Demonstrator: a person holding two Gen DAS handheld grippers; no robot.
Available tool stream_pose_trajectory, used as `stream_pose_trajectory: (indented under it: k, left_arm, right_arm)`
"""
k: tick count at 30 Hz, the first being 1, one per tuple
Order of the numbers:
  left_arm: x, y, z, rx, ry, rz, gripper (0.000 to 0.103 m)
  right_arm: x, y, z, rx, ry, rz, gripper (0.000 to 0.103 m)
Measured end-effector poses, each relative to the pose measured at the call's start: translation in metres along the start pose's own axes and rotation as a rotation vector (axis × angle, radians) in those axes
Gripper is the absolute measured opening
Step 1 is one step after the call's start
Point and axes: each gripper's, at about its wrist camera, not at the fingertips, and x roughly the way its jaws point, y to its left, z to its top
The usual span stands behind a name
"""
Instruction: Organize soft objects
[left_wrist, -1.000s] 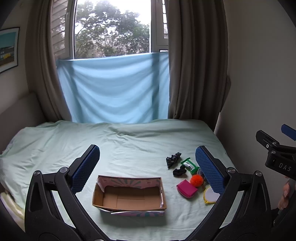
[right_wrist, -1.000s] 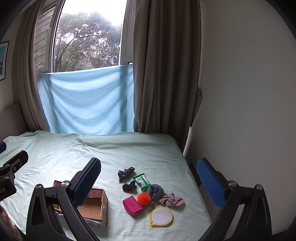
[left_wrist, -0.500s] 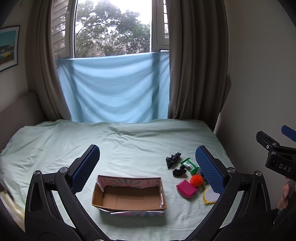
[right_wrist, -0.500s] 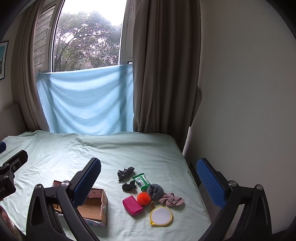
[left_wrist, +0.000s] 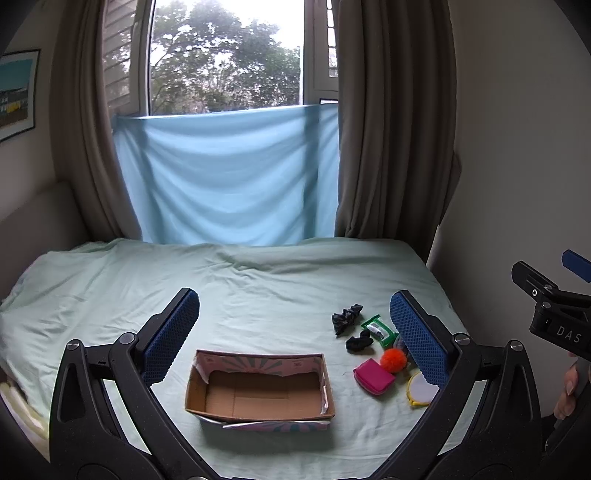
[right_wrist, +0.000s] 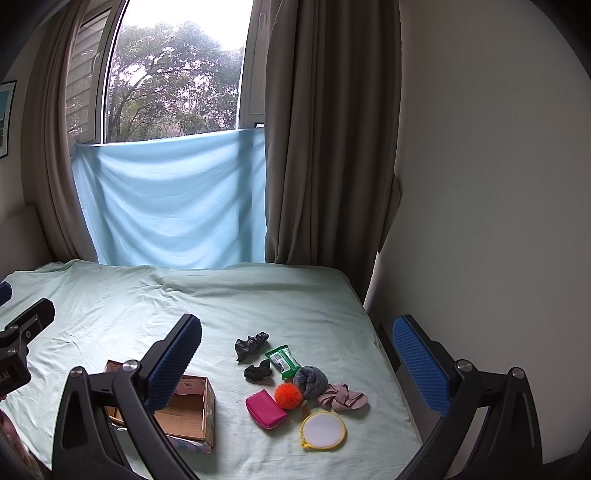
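**Both claws raised over the bed, nothing gripped**

Left claw (left_wrist: 294, 325) was spread wide, its blue textured pads well apart and holding nothing. It hung above the pale green bedsheet (left_wrist: 240, 280). Directly ahead of and below it, between its two fingers in the left wrist view, lay the open cardboard box with a pink patterned outside (left_wrist: 258, 391); the box interior showed bare cardboard.

Right claw (right_wrist: 297, 356) was likewise spread wide and empty. The soft objects lay in a loose cluster below it, between its fingers in the right wrist view, and to the right of the left claw's line:
- crumpled black fabric piece (right_wrist: 251, 343), farthest from the claw;
- small black scrunchie (right_wrist: 258, 370), just nearer than it;
- green flat packet (right_wrist: 283, 361), beside the scrunchie;
- grey knitted bundle (right_wrist: 311, 381), touching the packet's near end;
- orange fluffy pom-pom (right_wrist: 288, 395), against the grey bundle;
- magenta zip pouch (right_wrist: 265, 408), just left of the pom-pom;
- dusty pink twisted fabric piece (right_wrist: 342, 399), right of the grey bundle;
- round white pad with a yellow rim (right_wrist: 323, 430), nearest the claw.

The box sat to the left of the cluster, partly hidden behind the right claw's left finger (right_wrist: 173, 360) in that view. All soft objects rested on the sheet, outside the box.

A person's fingers (left_wrist: 567, 391) showed at the right edge of the left wrist view.
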Motion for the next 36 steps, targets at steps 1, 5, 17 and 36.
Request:
stream_pose_trajectory:
  k: [1, 5, 17, 36]
  left_arm:
    - [0.0, 0.0, 0.0, 0.0, -0.001, 0.001, 0.102]
    - [0.001, 0.001, 0.0, -0.001, 0.0, 0.0, 0.102]
    - [0.035, 0.002, 0.001, -0.005, 0.123, -0.081, 0.102]
    - [0.205, -0.133, -0.119, -0.147, 0.496, -0.078, 0.102]
  right_arm:
    - [0.0, 0.0, 0.0, 0.0, 0.0, -0.001, 0.103]
    - [0.0, 0.001, 0.0, 0.0, -0.002, -0.003, 0.103]
    - [0.007, -0.001, -0.005, 0.03, 0.036, -0.04, 0.103]
    - [0.164, -0.095, -0.085, -0.042, 0.225, 0.096, 0.103]
